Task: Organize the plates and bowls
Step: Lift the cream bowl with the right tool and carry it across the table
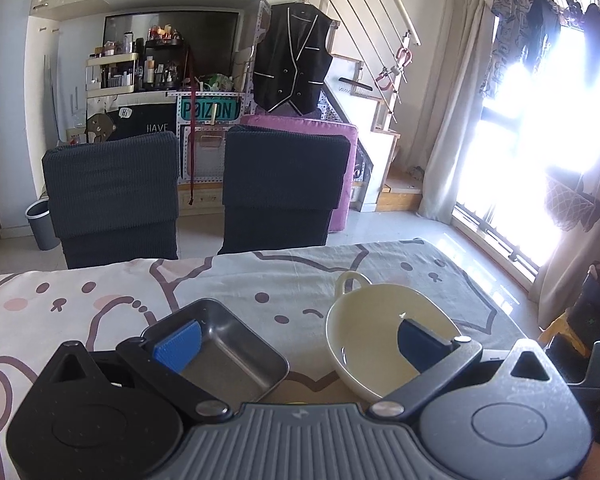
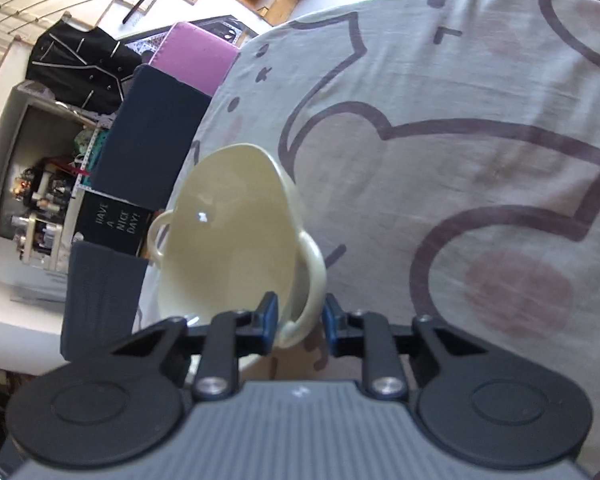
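The right gripper (image 2: 300,316) has its jaws straddling the cream bowl (image 2: 228,236) handle, not visibly pinching; the left gripper (image 1: 300,340) has its jaws wide, the bowl at their right tip.

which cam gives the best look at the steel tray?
Left wrist. The steel tray sits on the tablecloth left of the cream bowl, its rim and inside visible, one corner hidden by a blue pad. The right wrist view doesn't show it.
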A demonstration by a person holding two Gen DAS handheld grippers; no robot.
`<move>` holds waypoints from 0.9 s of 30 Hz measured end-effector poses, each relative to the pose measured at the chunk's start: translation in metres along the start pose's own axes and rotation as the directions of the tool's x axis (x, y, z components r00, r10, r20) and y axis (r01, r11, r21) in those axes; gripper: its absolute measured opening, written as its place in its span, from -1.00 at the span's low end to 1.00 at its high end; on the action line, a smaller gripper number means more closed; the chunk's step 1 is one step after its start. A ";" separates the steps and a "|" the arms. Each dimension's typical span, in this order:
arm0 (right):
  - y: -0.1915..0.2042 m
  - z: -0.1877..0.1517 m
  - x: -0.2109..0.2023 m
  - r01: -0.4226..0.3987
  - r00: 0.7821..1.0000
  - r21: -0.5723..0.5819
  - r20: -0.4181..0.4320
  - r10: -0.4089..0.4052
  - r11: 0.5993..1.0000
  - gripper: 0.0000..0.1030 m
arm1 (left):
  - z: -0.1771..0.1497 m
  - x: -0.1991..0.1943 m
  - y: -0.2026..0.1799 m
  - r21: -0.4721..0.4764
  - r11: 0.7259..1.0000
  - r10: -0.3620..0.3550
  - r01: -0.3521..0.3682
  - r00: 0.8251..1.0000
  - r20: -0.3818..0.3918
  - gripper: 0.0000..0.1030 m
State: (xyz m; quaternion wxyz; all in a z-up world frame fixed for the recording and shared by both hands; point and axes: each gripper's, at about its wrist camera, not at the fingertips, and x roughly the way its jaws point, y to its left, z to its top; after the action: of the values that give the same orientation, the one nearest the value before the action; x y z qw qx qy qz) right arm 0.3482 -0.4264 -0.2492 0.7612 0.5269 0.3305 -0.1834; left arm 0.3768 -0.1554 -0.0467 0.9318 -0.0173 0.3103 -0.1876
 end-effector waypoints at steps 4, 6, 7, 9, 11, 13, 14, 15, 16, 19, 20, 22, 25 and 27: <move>-0.002 0.002 0.000 -0.008 1.000 0.009 -0.010 0.008 1.000 -0.55 | -0.002 0.001 -0.003 0.008 1.000 0.006 -0.005 1.000 -0.011 1.00; 0.000 0.002 -0.004 0.015 1.000 -0.029 0.004 -0.014 0.999 -0.55 | -0.001 0.001 -0.005 0.006 1.000 0.007 -0.006 1.000 -0.017 0.99; 0.001 0.003 -0.007 0.031 0.999 -0.044 0.015 -0.030 0.999 -0.55 | -0.001 0.001 -0.005 0.003 1.000 0.005 -0.004 1.000 -0.018 0.98; 0.000 0.005 -0.011 0.050 0.998 -0.062 0.029 -0.048 0.997 -0.55 | -0.001 0.002 -0.006 -0.012 1.000 -0.005 0.005 1.000 -0.023 0.97; -0.002 0.009 -0.014 0.060 0.998 -0.078 0.027 -0.058 0.995 -0.55 | -0.002 0.005 -0.007 -0.031 0.999 -0.027 0.026 0.999 -0.032 0.91; -0.007 0.014 -0.019 0.069 0.997 -0.090 0.022 -0.067 0.994 -0.55 | -0.003 0.012 -0.010 -0.038 0.998 -0.051 0.049 0.997 -0.051 0.78; -0.010 0.018 -0.022 0.075 0.997 -0.096 0.021 -0.074 0.992 -0.56 | -0.003 0.017 -0.012 -0.041 0.998 -0.058 0.056 0.996 -0.066 0.70; -0.013 0.021 -0.026 0.083 0.996 -0.105 0.022 -0.081 0.991 -0.56 | -0.003 0.022 -0.014 -0.046 0.997 -0.067 0.063 0.995 -0.077 0.64; -0.018 0.026 -0.031 0.091 0.996 -0.112 0.024 -0.089 0.990 -0.56 | -0.004 0.026 -0.016 -0.053 0.996 -0.076 0.072 0.993 -0.086 0.61; -0.031 0.041 -0.043 0.107 0.994 -0.121 0.018 -0.105 0.987 -0.59 | -0.003 0.041 -0.023 -0.078 0.992 -0.108 0.099 0.987 -0.120 0.46; -0.037 0.046 -0.047 0.103 0.995 -0.112 0.019 -0.102 0.988 -0.62 | -0.003 0.046 -0.026 -0.089 0.990 -0.121 0.110 0.984 -0.129 0.40; -0.053 0.059 -0.055 0.083 0.997 -0.075 0.018 -0.082 0.994 -0.64 | -0.002 0.056 -0.032 -0.107 0.985 -0.154 0.139 0.977 -0.147 0.28; -0.068 0.074 -0.064 0.077 0.997 -0.087 0.023 -0.075 0.993 -0.64 | -0.005 0.072 -0.042 -0.137 0.976 -0.195 0.171 0.962 -0.190 0.12; -0.071 0.080 -0.067 0.082 0.996 -0.145 0.032 -0.078 0.986 -0.63 | -0.008 0.083 -0.049 -0.160 0.969 -0.220 0.188 0.951 -0.218 0.06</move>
State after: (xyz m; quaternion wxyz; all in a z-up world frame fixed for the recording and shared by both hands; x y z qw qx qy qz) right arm 0.2807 -0.5317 -0.2328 0.7940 0.4538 0.3539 -0.1959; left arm 0.4167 -0.2306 -0.0932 0.8609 -0.0909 0.4266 -0.2620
